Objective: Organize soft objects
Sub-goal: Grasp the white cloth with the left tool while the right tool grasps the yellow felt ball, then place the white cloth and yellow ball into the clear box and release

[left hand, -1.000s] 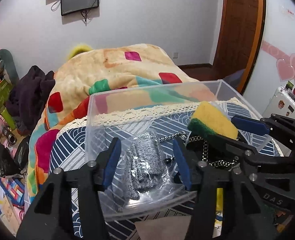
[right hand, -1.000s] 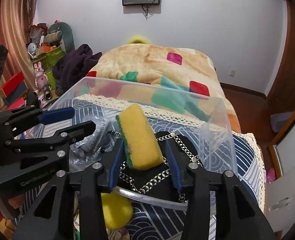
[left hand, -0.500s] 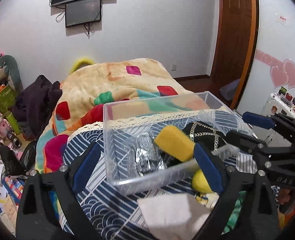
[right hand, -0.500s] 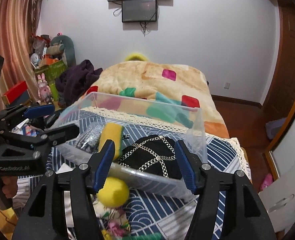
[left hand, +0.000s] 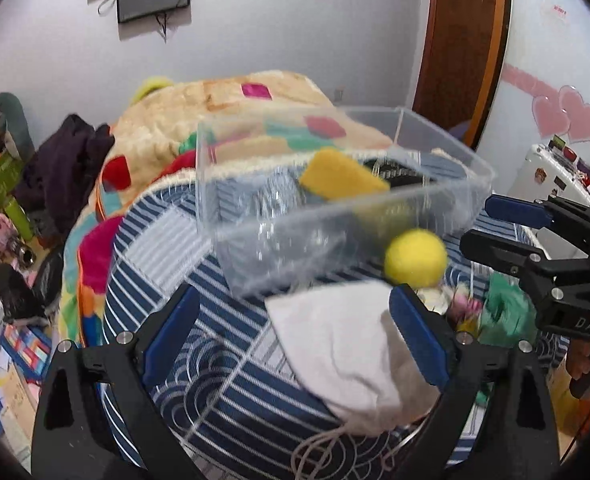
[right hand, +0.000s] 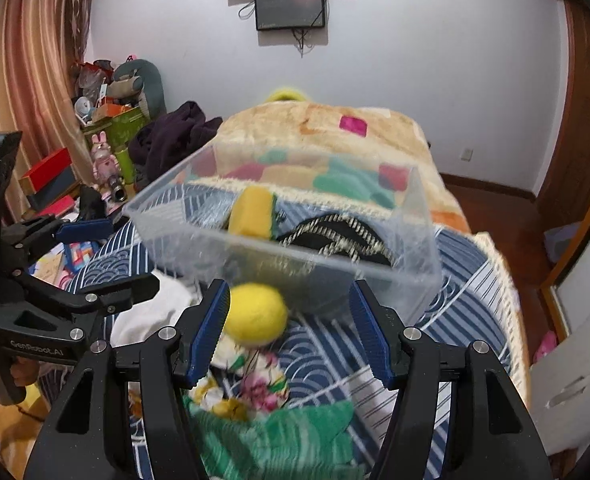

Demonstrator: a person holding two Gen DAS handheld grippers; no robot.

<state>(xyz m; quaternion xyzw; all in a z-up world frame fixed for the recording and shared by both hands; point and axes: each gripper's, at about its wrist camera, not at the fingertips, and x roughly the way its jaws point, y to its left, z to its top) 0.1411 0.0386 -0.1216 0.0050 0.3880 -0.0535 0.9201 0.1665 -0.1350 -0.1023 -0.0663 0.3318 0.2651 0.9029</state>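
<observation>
A clear plastic bin (left hand: pixel 447 196) (right hand: pixel 415 276) stands on the blue patterned cloth and holds a yellow-green sponge (left hand: pixel 341 174) (right hand: pixel 253 212), a black chained item (right hand: pixel 335 236) and a blurred silvery bundle. In front of the bin lie a yellow ball (left hand: pixel 415 258) (right hand: pixel 255 314), a white cloth (left hand: pixel 347 348) (right hand: pixel 151 312), a floral fabric piece (right hand: pixel 255 384) and a green cloth (left hand: pixel 503 312) (right hand: pixel 287 440). My left gripper (left hand: pixel 291 336) is open and empty over the white cloth. My right gripper (right hand: pixel 291 328) is open and empty just above the ball.
The cloth covers a round table (left hand: pixel 223 400) beside a bed with a patchwork blanket (left hand: pixel 223 100). Clutter, boxes and toys (right hand: pixel 107 148) fill the floor at left. A wooden door (left hand: pixel 463 40) and a white case (left hand: pixel 559 176) are at right.
Both grippers have let go of the sponge and the silvery bundle in the bin, opened wide and pulled back toward me, so the loose items in front of the bin came into view.
</observation>
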